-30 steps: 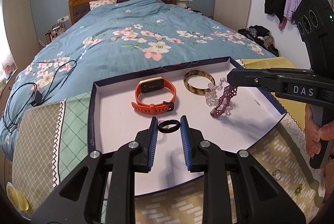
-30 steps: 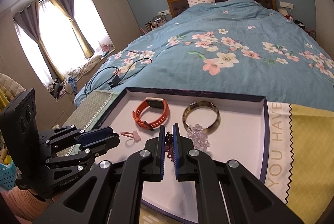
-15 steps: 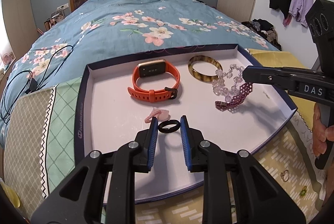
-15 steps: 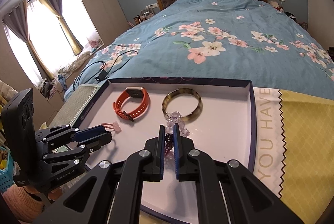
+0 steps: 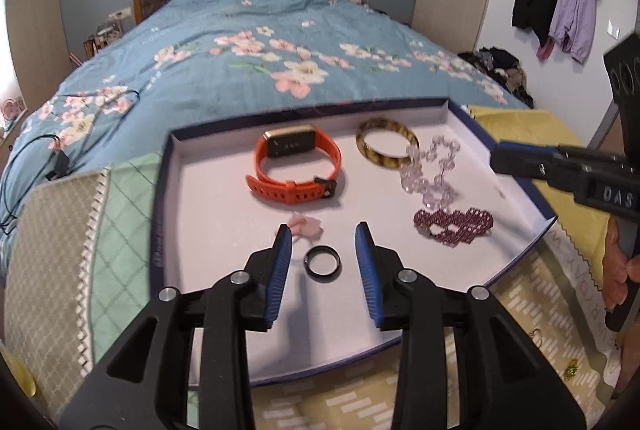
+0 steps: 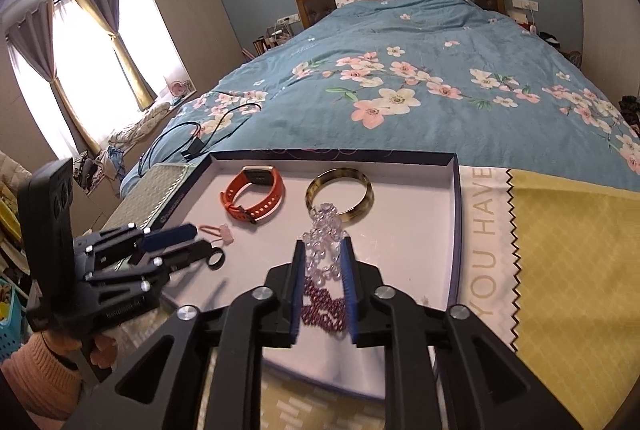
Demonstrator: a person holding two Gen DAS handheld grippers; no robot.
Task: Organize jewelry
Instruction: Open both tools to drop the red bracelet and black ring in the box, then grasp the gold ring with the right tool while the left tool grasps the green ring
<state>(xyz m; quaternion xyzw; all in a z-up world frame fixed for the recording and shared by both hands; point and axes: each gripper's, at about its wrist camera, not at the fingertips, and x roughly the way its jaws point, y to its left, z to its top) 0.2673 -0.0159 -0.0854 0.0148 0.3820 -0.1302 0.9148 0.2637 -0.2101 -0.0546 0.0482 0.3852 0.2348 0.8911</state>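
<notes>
progress: late | tray holds watch, bangle, clear beads, maroon bracelet, black ring | left gripper spread, ring lying free | right gripper spread, empty | left: maybe small pieces on cloth, blurry

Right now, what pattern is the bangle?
Tortoiseshell, brown and yellow mottled bangle; clearest in the left wrist view.

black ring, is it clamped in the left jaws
No, the black ring lies flat on the tray, with the left gripper open and clear gaps on both sides.
</notes>
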